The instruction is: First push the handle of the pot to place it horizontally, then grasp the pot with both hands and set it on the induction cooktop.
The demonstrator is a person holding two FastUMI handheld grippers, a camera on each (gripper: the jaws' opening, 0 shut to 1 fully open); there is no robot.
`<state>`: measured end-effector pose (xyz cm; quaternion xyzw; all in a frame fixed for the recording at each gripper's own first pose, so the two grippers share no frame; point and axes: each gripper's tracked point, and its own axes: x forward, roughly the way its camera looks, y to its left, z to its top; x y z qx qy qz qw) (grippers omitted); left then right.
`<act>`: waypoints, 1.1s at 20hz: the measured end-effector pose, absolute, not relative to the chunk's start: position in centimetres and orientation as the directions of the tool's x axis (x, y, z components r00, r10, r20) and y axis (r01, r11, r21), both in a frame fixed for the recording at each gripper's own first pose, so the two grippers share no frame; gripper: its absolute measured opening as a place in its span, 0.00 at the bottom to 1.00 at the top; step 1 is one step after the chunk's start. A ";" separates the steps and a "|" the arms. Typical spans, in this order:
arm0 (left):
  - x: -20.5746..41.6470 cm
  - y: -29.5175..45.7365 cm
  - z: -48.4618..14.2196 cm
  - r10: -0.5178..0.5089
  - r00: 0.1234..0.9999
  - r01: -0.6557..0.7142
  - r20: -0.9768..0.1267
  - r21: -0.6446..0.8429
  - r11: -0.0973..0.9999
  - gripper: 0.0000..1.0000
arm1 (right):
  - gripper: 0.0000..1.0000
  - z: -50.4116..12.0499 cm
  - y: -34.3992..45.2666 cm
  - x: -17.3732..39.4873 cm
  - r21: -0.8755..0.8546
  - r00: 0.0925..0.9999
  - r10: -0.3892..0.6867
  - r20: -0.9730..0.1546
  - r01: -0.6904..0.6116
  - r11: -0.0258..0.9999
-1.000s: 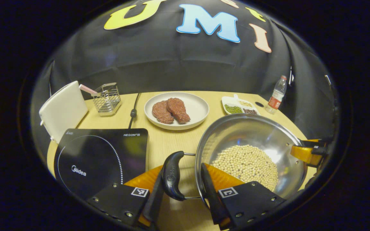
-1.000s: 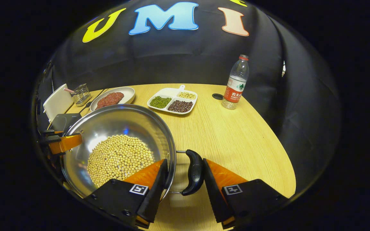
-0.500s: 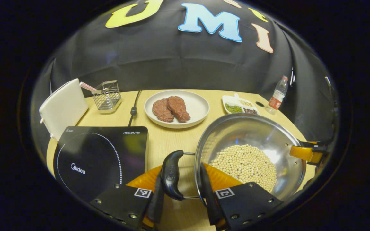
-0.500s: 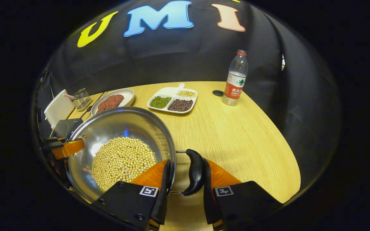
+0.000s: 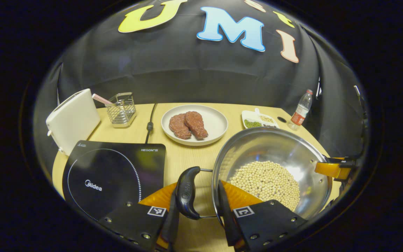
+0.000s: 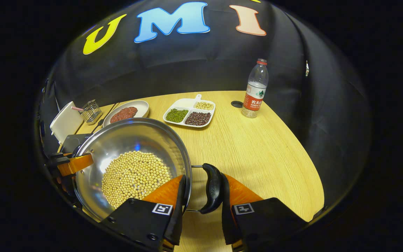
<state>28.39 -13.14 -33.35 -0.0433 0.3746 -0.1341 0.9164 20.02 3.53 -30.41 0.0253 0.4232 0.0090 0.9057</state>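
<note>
The left claw is closed on the pot's left black loop handle, one finger outside the loop and the other against the pot wall; the right claw grips the opposite black handle the same way. The stainless pot, holding a layer of soybeans, sits between the two claws over the wooden table, just right of the black induction cooktop and not on it. In the left gripper view the other claw's orange finger shows at the pot's far rim. Behind the pot are a white plate with two raw steaks, a divided dish of beans, a water bottle, a wire basket and a white board
</note>
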 end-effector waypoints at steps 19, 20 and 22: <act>27.4 -0.3 -29.3 -0.186 0.731 0.123 -0.657 -0.142 0.982 0.54 | 0.46 -26.3 15.0 19.9 0.110 0.657 0.137 -0.742 -0.083 0.990; 27.4 0.3 -29.3 -0.185 0.731 0.121 -0.657 -0.141 0.983 0.54 | 0.46 -26.2 15.7 19.9 0.110 0.656 0.139 -0.742 -0.084 0.990; 27.6 1.6 -29.4 -0.181 0.731 0.117 -0.658 -0.141 0.983 0.51 | 0.49 -25.9 17.3 19.9 0.114 0.654 0.143 -0.743 -0.087 0.990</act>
